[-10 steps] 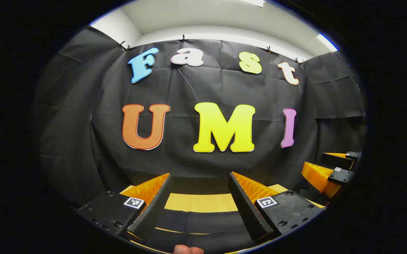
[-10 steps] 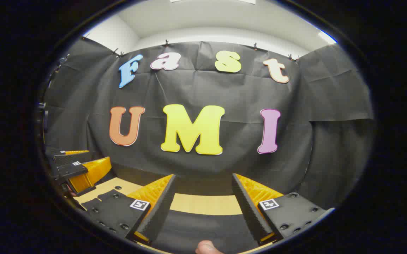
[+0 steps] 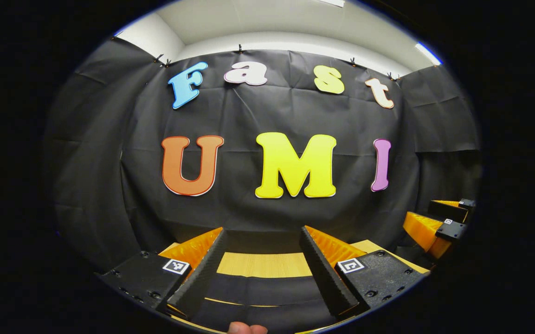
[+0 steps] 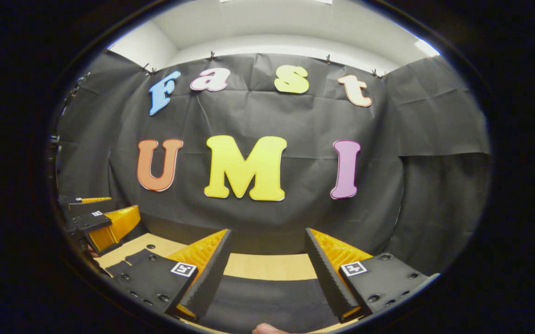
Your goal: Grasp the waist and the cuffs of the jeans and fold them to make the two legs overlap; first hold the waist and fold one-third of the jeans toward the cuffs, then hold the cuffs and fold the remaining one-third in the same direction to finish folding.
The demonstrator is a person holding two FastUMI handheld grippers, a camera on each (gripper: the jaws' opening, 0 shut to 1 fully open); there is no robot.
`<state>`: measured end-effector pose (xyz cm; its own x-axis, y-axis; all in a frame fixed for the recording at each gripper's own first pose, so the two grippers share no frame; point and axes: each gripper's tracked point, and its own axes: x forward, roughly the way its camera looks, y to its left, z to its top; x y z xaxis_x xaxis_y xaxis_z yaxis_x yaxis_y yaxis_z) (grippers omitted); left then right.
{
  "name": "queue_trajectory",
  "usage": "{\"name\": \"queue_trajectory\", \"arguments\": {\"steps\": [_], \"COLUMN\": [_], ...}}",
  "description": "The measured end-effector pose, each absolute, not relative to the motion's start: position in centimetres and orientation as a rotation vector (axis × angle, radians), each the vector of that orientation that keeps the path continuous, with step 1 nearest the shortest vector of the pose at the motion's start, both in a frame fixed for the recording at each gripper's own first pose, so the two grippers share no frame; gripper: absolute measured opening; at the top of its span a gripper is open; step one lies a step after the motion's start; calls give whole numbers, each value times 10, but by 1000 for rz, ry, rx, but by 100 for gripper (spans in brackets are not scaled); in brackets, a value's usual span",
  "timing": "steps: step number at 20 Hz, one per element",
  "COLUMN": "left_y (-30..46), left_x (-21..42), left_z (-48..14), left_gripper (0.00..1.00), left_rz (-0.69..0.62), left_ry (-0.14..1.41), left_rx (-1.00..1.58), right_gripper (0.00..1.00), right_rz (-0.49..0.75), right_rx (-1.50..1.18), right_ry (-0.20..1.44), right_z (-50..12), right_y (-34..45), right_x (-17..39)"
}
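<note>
Black cloth wall (image 3: 258,116) covers the back and sides of the booth, with white ceiling (image 3: 267,23) above it. Wooden bench (image 3: 262,264) runs along the bottom. In left gripper view, left gripper (image 3: 260,266) is level over the bench, fingers (image 3: 197,273) spread wide w/ nothing between them. Dark fabric (image 3: 258,290) lies across the bench below and between the fingers, prob. the jeans but can't tell for sure. Right gripper (image 3: 439,222) shows at far right edge. In right gripper view, right gripper (image 4: 267,271) is also wide apart and holding nothing, same dark fabric (image 4: 262,301) beneath it; left gripper (image 4: 102,222) sits at left edge. A fingertip (image 3: 247,328) pokes in at bottom centre.
</note>
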<state>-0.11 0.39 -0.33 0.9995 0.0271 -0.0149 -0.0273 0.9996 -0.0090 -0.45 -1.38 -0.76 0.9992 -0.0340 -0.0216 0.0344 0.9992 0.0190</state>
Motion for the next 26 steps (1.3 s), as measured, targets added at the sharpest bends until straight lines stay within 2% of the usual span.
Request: {"name": "queue_trajectory", "arguments": {"steps": [8, 11, 16, 19, 22, 23, 24, 26], "left_y": [20, 51, 125, 157, 191, 200, 205, 211], "left_x": [1, 3, -11, -29, -50, -59, -67, -77], "left_z": [-17, -37, -96, -146, -196, -212, -228, -257], "left_gripper": [100, 100, 100, 99, 99, 99, 99, 99], "left_rz": [51, 103, 247, 305, 360, 377, 390, 433], "left_ry": [37, 82, 218, 356, 454, 480, 502, 539], "left_rx": [-28, -56, -183, -291, -452, -521, -604, -792], "right_gripper": [96, 95, 95, 96, 97, 94, 98, 98], "right_rz": [-66, -79, -208, -257, -271, -280, -291, -319], "right_rx": [24, 12, 50, 198, 461, 566, 663, 767], "right_ry": [76, 130, 262, 368, 528, 583, 626, 685], "right_z": [-26, -46, -101, -144, -203, -224, -244, -278], "right_y": [-52, -83, -169, -215, -249, -257, -262, -272], "right_x": [1, 0, -5, -13, -18, -23, -28, -38]}}
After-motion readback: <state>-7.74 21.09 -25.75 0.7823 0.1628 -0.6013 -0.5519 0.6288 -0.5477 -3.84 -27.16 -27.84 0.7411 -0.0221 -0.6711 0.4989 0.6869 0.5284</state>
